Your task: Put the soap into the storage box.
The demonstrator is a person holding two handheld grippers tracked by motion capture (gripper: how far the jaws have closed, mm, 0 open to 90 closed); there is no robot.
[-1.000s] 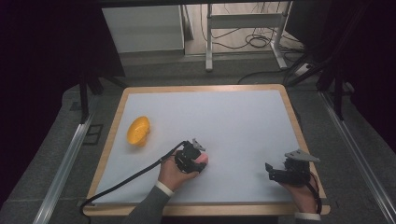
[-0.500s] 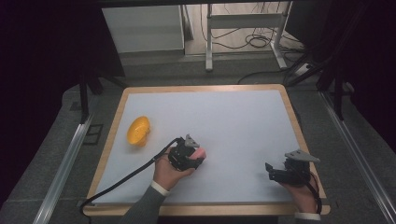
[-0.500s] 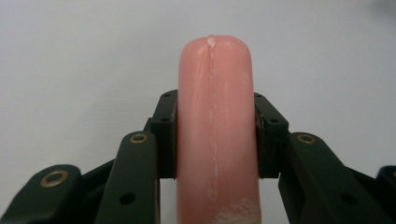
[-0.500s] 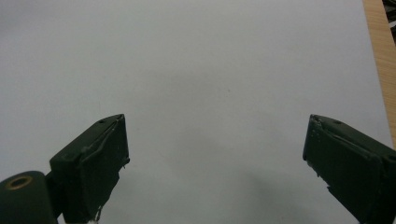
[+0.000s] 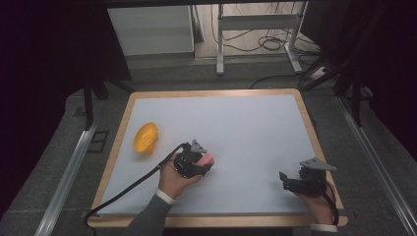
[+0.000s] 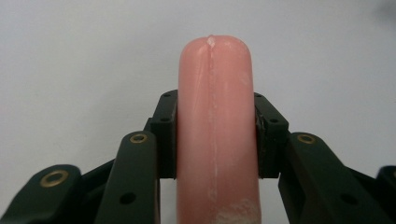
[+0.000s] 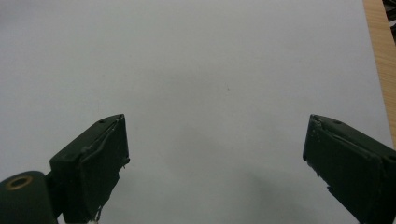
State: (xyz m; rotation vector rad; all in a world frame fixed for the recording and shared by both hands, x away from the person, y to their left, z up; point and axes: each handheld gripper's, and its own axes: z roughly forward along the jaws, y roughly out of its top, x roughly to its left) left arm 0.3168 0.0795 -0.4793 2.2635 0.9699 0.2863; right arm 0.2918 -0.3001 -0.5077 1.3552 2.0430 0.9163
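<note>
- Carrying is the step you appear to be in: your left hand-held gripper (image 5: 199, 163) pinches a pink sausage-shaped piece (image 6: 215, 130), its pads pressed on both long sides, with the rounded tip standing past the jaws in the left gripper view.
- In the high view that pink piece (image 5: 208, 159) sits in the jaws over the near-left middle of the white desk (image 5: 255, 123), seemingly lifted clear of the surface, though the height is hard to judge.
- To its left lies a yellow bowl-like dish (image 5: 146, 137) on its side, near the desk's left wooden edge and apart from the gripper; it looks like the likeliest place to put the piece.
- If so, the next move calls for a short swing leftward, then lowering the tip into the dish's opening before you let the jaws spread.
- Mind the black cable (image 5: 133, 184) trailing from the left gripper toward the near-left corner; it could drag as you move left.
- The middle and far stretches of the desk are bare, so you have wide room to travel.
- Your right hand-held gripper (image 5: 295, 183) rests near the desk's near-right edge, jaws spread wide with nothing between them, as the right gripper view (image 7: 215, 158) shows; the wooden rim (image 7: 380, 56) runs close at its right.
</note>
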